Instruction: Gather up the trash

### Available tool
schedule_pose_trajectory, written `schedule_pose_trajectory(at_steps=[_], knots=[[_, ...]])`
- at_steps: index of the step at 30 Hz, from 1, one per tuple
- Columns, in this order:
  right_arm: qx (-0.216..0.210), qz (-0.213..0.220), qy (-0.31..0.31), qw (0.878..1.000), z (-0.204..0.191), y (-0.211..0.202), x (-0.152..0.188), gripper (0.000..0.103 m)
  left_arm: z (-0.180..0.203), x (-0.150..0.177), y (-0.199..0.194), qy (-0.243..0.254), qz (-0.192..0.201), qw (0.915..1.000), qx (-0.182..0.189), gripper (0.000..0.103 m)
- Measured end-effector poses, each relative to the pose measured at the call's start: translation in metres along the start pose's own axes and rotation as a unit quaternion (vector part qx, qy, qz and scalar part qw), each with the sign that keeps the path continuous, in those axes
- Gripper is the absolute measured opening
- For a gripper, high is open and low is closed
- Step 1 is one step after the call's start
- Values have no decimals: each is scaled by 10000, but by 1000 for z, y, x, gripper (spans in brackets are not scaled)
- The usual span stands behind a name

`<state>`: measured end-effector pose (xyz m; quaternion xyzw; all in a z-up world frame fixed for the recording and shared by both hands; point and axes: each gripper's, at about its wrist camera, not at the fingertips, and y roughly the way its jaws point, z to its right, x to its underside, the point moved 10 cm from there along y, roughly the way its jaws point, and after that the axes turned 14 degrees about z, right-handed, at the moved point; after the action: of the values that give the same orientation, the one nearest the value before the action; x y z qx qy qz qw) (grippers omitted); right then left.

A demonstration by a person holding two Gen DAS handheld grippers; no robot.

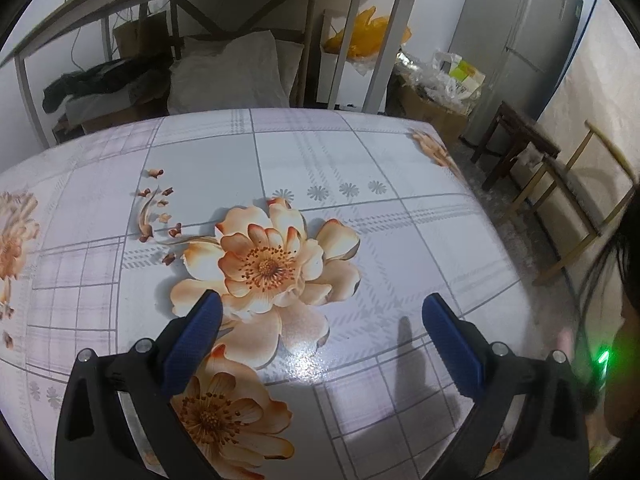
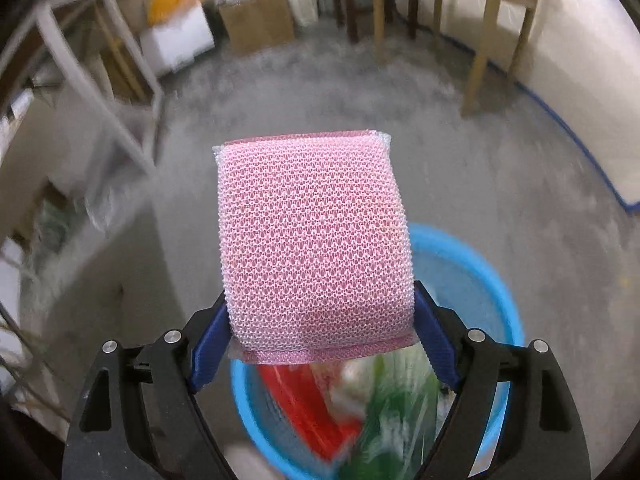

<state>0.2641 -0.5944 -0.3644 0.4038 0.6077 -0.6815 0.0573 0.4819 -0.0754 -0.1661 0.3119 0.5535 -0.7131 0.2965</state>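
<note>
The right hand-held gripper (image 2: 320,332) is clenched on a pink mesh scouring pad (image 2: 314,240), its blue pads pressing the pad's lower sides at 8 and 4 o'clock. Below it, toward 6 o'clock, a blue basket (image 2: 476,264) stands on the grey floor (image 2: 280,92), holding blurred red and green wrappers (image 2: 360,412). The left hand-held gripper (image 1: 322,332) hangs released, fingers wide apart, above the floral-cloth table (image 1: 360,168), gripping nothing.

I see a floral tablecloth (image 1: 280,184), a grey fridge (image 1: 516,28), a wooden chair (image 2: 452,12) and a cardboard box (image 2: 256,24)
</note>
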Motion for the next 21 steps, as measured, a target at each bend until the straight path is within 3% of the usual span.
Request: schedule_pose_trajectory(at_steps=[4,7,13,17,19,21], knots=[[511,-369,-397,9972,7,14,34,86,-5,-4,-4,-299,104,9992,260,97],[666,-631,7,9958,10,0,54,88,-9,-7,-8,-546,186,9971,491,97],[945,-89,573,9938,16,-74,51,94,-10,-10,-12,-796,277,9940,690,97],[483,315,906,9942,6,-133,45,94,-5,-7,-19,-807,213,9938,730,97],[209,546,1042,9928,-2,-163,40,94,1,-1,-32,-917,63,9915,925,97],[-458,678,1450,9860,-12,-192,39,94,4,2,-52,-994,27,9896,1038,97]])
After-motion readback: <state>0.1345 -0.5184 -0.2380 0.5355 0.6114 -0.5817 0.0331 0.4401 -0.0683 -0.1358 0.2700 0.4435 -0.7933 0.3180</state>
